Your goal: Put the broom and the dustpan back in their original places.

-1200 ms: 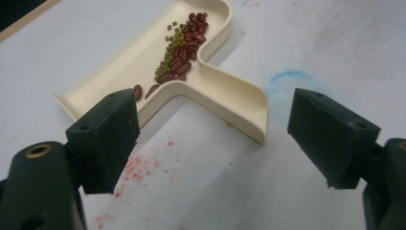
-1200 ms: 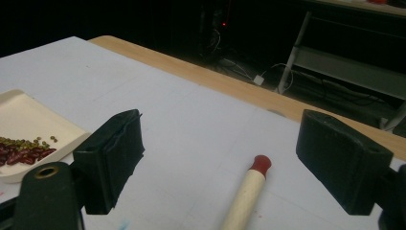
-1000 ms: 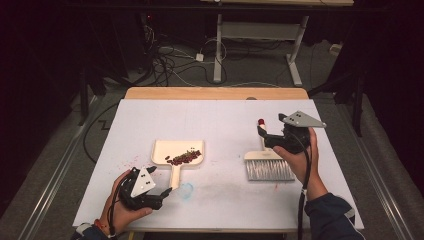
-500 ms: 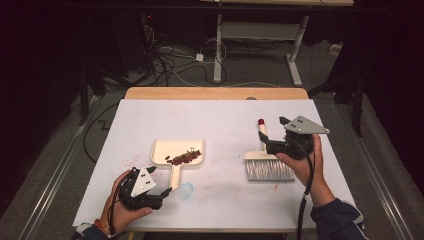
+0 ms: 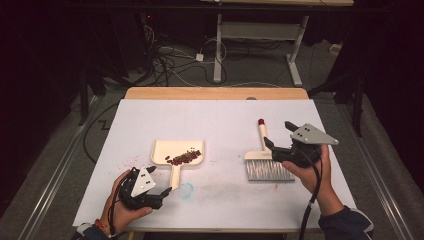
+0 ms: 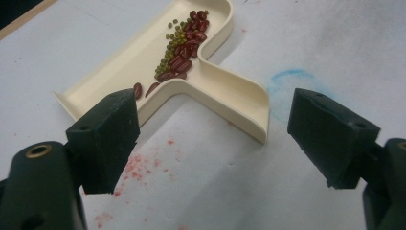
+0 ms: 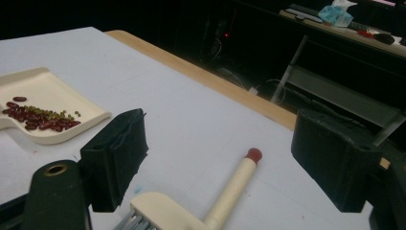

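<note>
right gripper (image 5: 280,136) now farther right of brush (image 5: 266,161)

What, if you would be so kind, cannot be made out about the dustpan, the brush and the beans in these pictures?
- Brush: in the right gripper view its bristles are cut off by the bottom edge.
- Beans: in the high view too small to count or tell red from green.
- Dustpan: in the left gripper view the left gripper jaw hides one front corner.
- Right gripper: in the high view, whether it touches the brush is unclear.
</note>
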A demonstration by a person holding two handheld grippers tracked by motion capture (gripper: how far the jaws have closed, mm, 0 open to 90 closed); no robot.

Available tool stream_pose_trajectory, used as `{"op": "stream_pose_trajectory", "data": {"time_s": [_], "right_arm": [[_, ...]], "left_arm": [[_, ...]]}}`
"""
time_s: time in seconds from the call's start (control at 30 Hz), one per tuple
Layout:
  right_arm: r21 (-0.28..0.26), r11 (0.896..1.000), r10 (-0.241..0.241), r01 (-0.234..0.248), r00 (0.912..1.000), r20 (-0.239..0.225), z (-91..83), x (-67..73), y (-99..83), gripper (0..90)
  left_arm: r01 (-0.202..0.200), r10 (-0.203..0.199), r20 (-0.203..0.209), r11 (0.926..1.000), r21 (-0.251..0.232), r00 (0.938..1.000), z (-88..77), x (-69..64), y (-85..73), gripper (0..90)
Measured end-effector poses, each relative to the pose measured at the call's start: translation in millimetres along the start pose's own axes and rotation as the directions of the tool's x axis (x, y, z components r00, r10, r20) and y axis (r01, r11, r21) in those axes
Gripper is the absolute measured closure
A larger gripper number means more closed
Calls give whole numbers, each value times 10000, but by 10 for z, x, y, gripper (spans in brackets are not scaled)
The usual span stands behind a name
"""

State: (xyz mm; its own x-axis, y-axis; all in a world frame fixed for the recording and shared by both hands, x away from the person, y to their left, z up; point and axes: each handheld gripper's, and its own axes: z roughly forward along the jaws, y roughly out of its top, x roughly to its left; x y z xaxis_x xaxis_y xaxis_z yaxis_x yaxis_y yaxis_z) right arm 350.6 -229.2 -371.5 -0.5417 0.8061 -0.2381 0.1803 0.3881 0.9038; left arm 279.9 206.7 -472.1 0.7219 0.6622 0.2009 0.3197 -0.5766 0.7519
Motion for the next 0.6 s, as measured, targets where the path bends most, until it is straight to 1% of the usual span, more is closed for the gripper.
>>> {"op": "stream_pose_trajectory", "data": {"time_s": [0.1,0.17,0.27,0.33,0.43,0.47,0.53,0.6], "right_arm": [[-33,10000,-54,54,10000,-69,-40,7,-20,202],[72,9999,-109,109,9999,-51,-55,11,-32,201],[97,9998,-188,188,9998,-7,-76,16,-62,202],[140,9996,-234,235,9997,-103,-83,23,-80,202],[168,9993,-340,341,9994,-78,-95,35,-98,202],[169,9992,-369,371,9993,-97,-99,38,-105,202],[71,9989,-469,469,9989,7,-106,43,-125,204],[33,9988,-485,485,9988,-113,-113,42,-144,204]], "left_arm": [[-15,15,10,10000,62,10000,8,-3,-1,183],[-46,46,-21,9997,224,10000,17,-5,0,183],[-92,93,-19,9996,256,10000,26,-14,0,183],[-96,96,8,9996,257,10000,29,-15,2,183],[-108,108,12,9996,280,9999,31,-15,1,183],[-119,118,31,9994,317,9999,32,-15,1,183],[-169,166,73,9992,355,9998,35,-21,0,183],[-175,173,78,9992,352,9998,40,-29,0,183]]}}
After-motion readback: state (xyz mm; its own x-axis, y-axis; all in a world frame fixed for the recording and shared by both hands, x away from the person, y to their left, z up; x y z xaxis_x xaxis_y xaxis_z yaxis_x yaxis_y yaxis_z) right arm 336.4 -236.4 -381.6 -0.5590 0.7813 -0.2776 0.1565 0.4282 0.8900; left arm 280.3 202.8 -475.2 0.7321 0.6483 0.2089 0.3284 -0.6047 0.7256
